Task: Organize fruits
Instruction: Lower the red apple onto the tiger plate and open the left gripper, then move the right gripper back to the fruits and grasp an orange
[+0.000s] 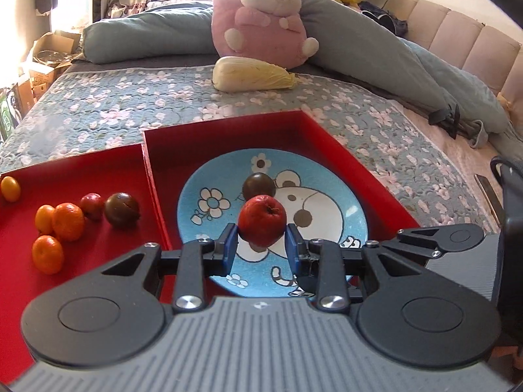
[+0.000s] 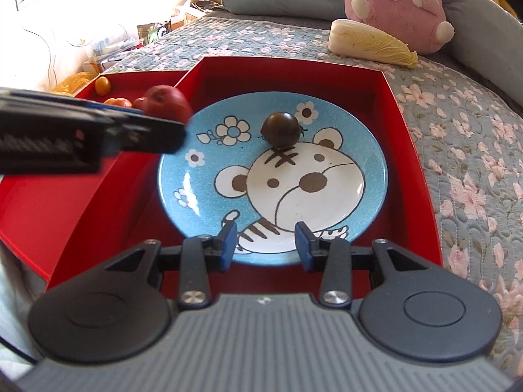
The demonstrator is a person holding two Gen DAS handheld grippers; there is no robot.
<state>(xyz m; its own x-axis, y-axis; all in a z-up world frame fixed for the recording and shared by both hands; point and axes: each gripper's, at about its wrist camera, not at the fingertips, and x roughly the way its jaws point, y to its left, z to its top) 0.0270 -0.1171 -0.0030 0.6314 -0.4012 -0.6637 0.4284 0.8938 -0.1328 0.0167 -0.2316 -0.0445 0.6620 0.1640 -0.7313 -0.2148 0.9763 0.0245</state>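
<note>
I hold the small round red apple-like fruit (image 1: 262, 224) in the left gripper (image 1: 261, 245), and the relation that governs the coming move is that this fruit hangs above the near-left part of the round blue ceramic plate with a cartoon tiger and flowers (image 2: 359, 150), so the release point lies straight below the jaws, not ahead of them. The fruit is nearly spherical, so it has no useful long axis; its stem dimple faces up and toward the camera. The left jaws are closed to about the fruit's own width, with the blue pads (image 1: 229, 245) pressing its two sides. The plate sits inside the right-hand red cardboard tray (image 1: 327, 130), and one dark brown round tomato-like fruit (image 2: 281, 129) already rests on it, toward the far side. I judge that lowering at the present position keeps the red fruit apart from it. The left-hand red cardboard tray (image 1: 98, 163) beside it holds the unsorted stock: three orange mandarins (image 1: 67, 220), a small red fruit (image 1: 91, 205), a second dark brown fruit (image 1: 122, 209) and a small yellow-orange oval fruit (image 1: 10, 188) at the far corner. The right gripper (image 2: 266, 243) hovers over the plate's near rim, jaws moderately spread and holding nothing. The left gripper is therefore the working one.
</note>
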